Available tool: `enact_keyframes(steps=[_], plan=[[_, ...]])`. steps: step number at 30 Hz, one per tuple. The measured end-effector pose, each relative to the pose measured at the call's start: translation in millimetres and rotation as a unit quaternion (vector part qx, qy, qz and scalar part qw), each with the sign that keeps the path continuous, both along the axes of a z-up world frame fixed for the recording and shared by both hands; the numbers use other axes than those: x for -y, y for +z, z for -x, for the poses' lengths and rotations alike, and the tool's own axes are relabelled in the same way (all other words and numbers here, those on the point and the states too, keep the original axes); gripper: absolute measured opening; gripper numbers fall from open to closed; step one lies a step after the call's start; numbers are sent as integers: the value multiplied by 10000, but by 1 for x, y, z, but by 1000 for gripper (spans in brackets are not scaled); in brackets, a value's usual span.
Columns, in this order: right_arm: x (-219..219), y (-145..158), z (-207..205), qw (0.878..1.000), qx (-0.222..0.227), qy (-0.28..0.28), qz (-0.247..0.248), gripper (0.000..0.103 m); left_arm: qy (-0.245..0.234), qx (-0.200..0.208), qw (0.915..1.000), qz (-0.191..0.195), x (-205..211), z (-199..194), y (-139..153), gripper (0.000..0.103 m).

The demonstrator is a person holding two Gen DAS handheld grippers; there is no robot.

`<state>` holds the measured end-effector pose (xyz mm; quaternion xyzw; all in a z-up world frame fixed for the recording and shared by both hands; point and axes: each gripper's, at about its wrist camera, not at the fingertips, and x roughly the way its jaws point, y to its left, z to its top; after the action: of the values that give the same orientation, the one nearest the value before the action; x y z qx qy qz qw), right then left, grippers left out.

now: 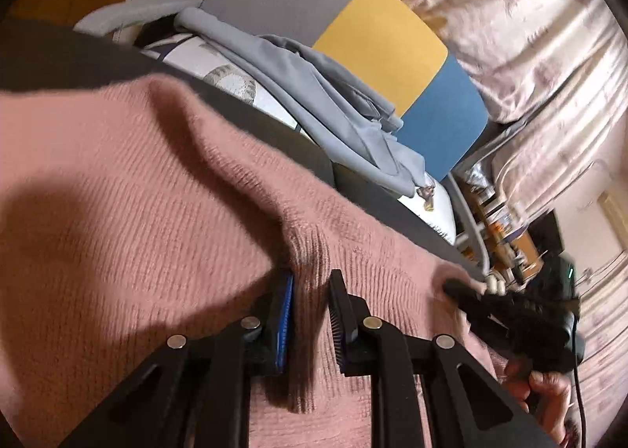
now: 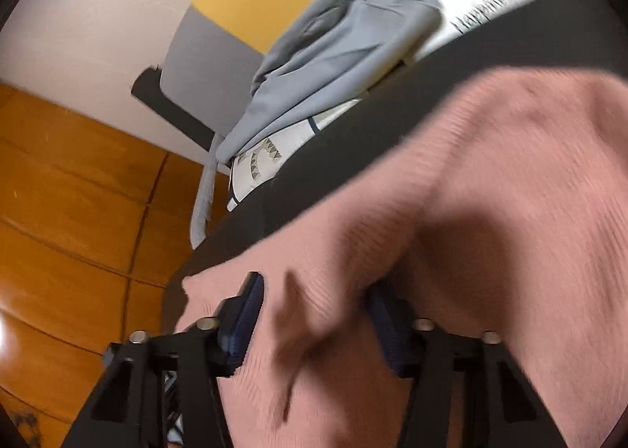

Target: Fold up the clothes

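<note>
Pink ribbed knit, a sweater (image 1: 137, 189), spreading over a dark grey surface (image 1: 274, 130) and filling the near half of both wrist views. Left gripper (image 1: 310, 314) clamping a bunched fold of that knit, blue-padded fingers (image 1: 284, 314) pressing in from either side, the fabric rising in a ridge just ahead of the tips. Right gripper (image 2: 314, 314) likewise pinching a pleat of the same sweater near its edge, the pads (image 2: 245, 318) squeezing the cloth between them, though blurring there. In the left wrist view, the right gripper (image 1: 463, 291) showing again at the far right, tips touching the sweater's edge, a hand (image 1: 545, 397) gripping its black handle.

Beyond the sweater, lying crumpled on a white printed cushion or pillow (image 1: 235, 83): a light grey garment (image 1: 333, 102), one strip of it hanging over the side in the right wrist view. Behind that, standing upright: a panel in grey, yellow and blue blocks (image 1: 376, 44). Shiny pale curtains (image 1: 530, 36) hanging at the right of the left wrist view; orange-brown wooden floor (image 2: 70, 204) showing at the left of the right wrist view, under a white wall (image 2: 98, 24).
</note>
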<state>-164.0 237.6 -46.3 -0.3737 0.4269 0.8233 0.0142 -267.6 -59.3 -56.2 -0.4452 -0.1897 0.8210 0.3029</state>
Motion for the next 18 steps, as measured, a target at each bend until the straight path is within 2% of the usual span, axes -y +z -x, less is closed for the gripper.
enact_keyframes(steps=[2,4,8,9,11,12,13,15,18], plan=[[7,13,19,9974,7,113,-708,8,37,-93,9999,-100,-6,2,8,14],[9,25,36,9906,-16,167,-1359,8,85,-108,9999,-30,-16,8,12,14],[-6,28,58,9840,81,74,-1776,8,162,14,9999,-21,-17,15,-8,14],[-10,18,63,9851,242,91,-1700,10,178,82,9996,-209,-13,17,-11,13],[-21,4,57,9909,165,42,-1335,14,208,219,9978,-584,-3,19,-17,12],[-26,1,46,9945,37,-31,-1050,20,220,269,9967,-728,0,20,-19,12],[-32,1,29,9973,-114,-133,-707,33,221,272,9965,-761,0,21,-20,12],[-34,5,3,9981,-477,-312,-244,52,218,247,9971,-687,-3,21,-19,12],[-15,9,-18,9983,-558,-49,-186,52,145,183,9993,-294,-15,22,-12,12]])
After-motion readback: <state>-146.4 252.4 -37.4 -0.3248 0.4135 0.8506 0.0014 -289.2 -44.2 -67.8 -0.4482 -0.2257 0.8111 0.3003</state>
